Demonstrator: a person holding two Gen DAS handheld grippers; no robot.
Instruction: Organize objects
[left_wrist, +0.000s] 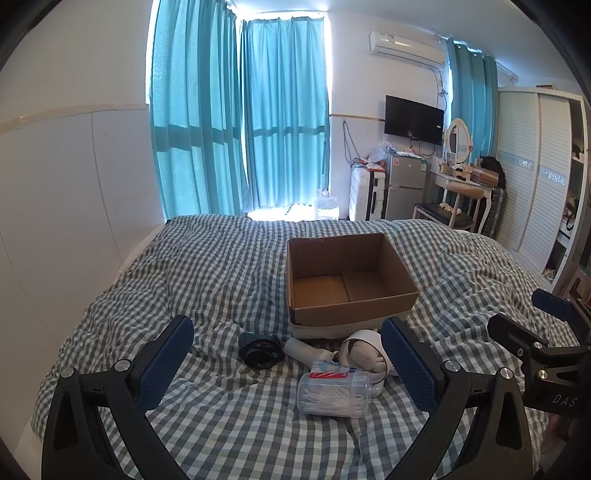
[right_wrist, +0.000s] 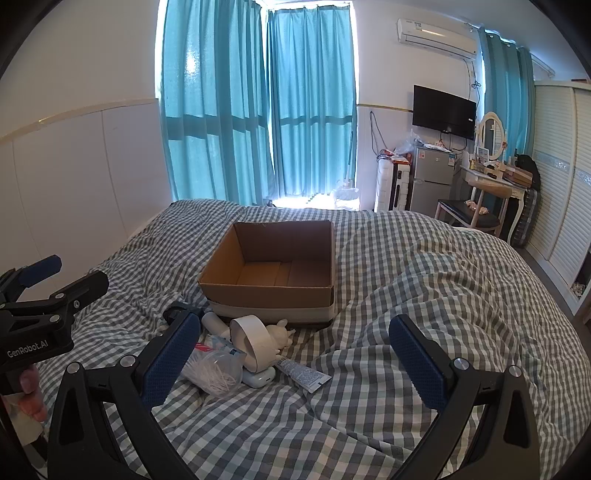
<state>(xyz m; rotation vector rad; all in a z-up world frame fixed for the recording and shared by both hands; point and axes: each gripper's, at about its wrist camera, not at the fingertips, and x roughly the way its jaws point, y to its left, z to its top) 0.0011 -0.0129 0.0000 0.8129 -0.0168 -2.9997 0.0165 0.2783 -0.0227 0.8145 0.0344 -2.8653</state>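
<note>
Both wide open, empty: left gripper (left_wrist: 288, 363), right gripper (right_wrist: 291, 360). Just ahead, clear plastic cotton-swab jar (left_wrist: 334, 394) on its side on checked quilt (left_wrist: 221, 424); grab across middle. Beyond, empty brown cardboard box (left_wrist: 347, 273): drop there.

Daylight glows through the teal curtains (left_wrist: 240, 118), glaring at the floor gap; the room is dim, sharp centrally, with fisheye bending and dark corners.
</note>
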